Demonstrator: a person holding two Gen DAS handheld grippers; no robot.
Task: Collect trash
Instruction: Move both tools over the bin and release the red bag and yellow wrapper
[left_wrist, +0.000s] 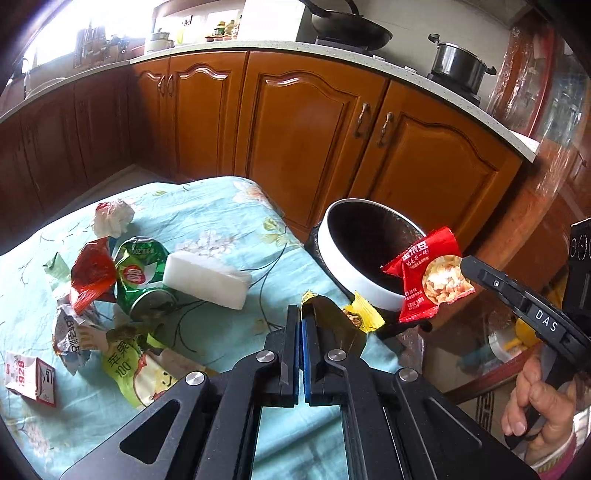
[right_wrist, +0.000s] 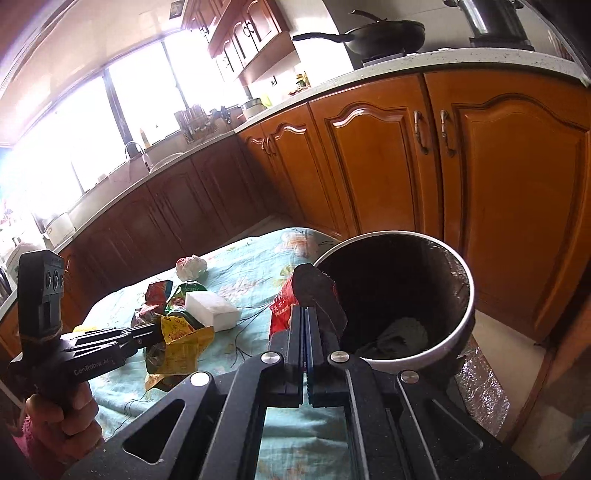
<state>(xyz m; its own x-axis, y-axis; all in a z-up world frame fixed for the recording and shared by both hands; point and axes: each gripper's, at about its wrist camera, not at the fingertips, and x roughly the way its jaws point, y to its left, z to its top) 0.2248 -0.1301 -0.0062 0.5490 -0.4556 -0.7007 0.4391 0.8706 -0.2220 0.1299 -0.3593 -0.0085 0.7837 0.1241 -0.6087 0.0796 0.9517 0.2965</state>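
Wooden cabinets (left_wrist: 306, 129) with arched door panels and metal handles (right_wrist: 421, 131) run along the far side under a pale speckled countertop (left_wrist: 424, 79). A black wok (right_wrist: 384, 35) sits on the far counter, with a lidded steel pot (left_wrist: 458, 66) to its right. Further left, a sink faucet (right_wrist: 138, 149) stands beneath bright windows (right_wrist: 122, 107). The near table wears a light blue floral cloth (left_wrist: 221, 221).

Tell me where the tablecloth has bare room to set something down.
Free: the far end of the tablecloth beyond the crumpled tissue, and the strip between the white block and the bin. Crowded: the wrappers around the crushed green can.
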